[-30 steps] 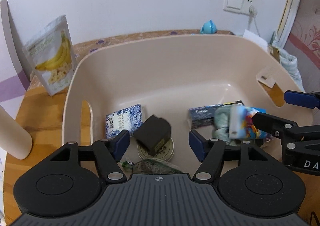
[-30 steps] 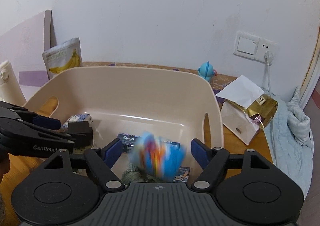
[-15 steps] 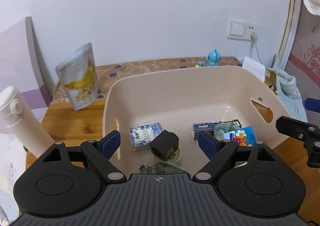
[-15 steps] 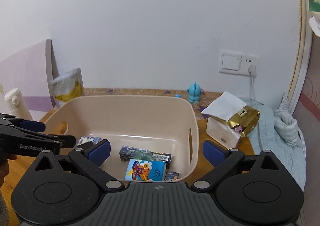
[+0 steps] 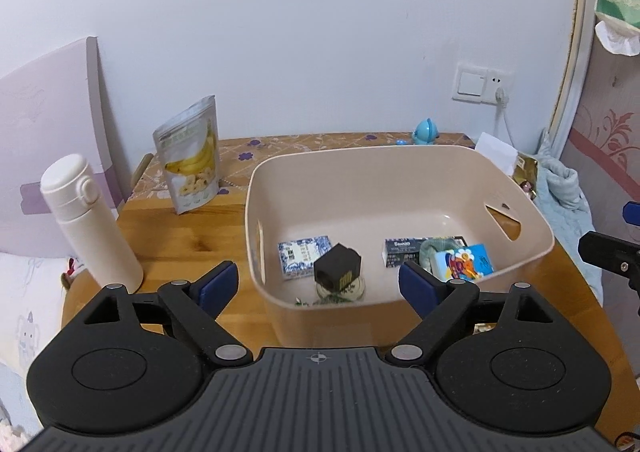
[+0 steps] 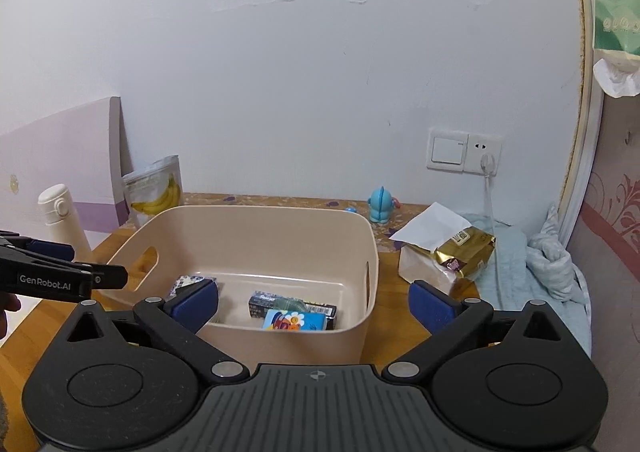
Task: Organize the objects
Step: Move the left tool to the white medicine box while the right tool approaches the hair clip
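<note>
A beige plastic bin (image 5: 360,160) (image 6: 256,216) stands on the wooden table. In it lie a blue-and-white patterned box (image 5: 305,256), a small black box (image 5: 338,272) on a round tin (image 5: 340,289), a dark flat box (image 5: 400,252) (image 6: 292,306) and a colourful blue pack (image 5: 464,262) (image 6: 294,320). My left gripper (image 5: 320,288) is open and empty, above the bin's near side. My right gripper (image 6: 314,304) is open and empty, behind the bin's near wall; part of it shows at the right edge of the left wrist view (image 5: 610,252).
A banana-chip bag (image 5: 188,160) (image 6: 154,192) and a white bottle (image 5: 90,224) (image 6: 60,220) stand left of the bin. A blue toy (image 6: 380,204), a white bag with gold foil (image 6: 444,248) and a light-blue cloth (image 6: 532,272) lie to the right. A wall socket (image 6: 464,150) is behind.
The colourful pack dropped from my right gripper into the bin. Both grippers opened wide and pulled back and up from the bin.
</note>
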The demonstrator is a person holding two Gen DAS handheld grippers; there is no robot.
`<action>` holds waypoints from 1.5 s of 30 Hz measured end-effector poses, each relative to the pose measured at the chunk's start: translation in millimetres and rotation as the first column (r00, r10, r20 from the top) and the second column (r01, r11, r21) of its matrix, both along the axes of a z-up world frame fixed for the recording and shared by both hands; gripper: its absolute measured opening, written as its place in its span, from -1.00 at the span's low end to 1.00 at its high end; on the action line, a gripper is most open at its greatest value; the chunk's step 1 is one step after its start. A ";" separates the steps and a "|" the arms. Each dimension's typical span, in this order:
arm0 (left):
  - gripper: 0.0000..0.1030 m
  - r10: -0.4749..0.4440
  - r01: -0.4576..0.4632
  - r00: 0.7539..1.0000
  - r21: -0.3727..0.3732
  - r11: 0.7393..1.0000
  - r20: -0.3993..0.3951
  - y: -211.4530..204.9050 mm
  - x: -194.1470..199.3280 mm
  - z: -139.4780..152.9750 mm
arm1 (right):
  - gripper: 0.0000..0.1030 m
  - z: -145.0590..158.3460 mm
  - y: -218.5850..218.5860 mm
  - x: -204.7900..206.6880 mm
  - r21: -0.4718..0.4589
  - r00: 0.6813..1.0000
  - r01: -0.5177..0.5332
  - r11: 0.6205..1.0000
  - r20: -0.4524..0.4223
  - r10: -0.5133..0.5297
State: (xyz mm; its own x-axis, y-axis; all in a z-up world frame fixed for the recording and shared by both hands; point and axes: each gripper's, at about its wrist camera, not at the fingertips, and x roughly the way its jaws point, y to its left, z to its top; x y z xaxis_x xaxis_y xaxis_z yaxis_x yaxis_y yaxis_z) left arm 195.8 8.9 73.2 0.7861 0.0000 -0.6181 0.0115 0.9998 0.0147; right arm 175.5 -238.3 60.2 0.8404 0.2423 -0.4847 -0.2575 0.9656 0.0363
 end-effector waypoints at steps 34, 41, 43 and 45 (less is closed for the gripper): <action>0.75 -0.036 0.034 0.990 -0.014 0.999 -0.134 12.0 -64.9 -84.8 | 1.00 -56.4 -13.4 -69.2 -0.050 0.991 0.003 0.999 -0.134 -0.010; 0.75 -0.049 0.047 0.986 -0.012 0.999 -0.160 6.2 -54.3 -107.3 | 1.00 -79.2 -20.6 -60.5 -0.056 0.987 0.016 0.998 -0.159 -0.025; 0.75 -0.049 0.047 0.984 -0.013 0.999 -0.171 5.0 -49.9 -112.6 | 1.00 -84.7 -21.3 -55.7 -0.058 0.986 0.010 0.998 -0.167 -0.020; 0.75 -0.046 0.043 0.983 -0.023 0.999 -0.179 5.3 -45.2 -116.6 | 1.00 -91.3 -20.5 -50.2 -0.061 0.983 0.005 0.998 -0.181 -0.016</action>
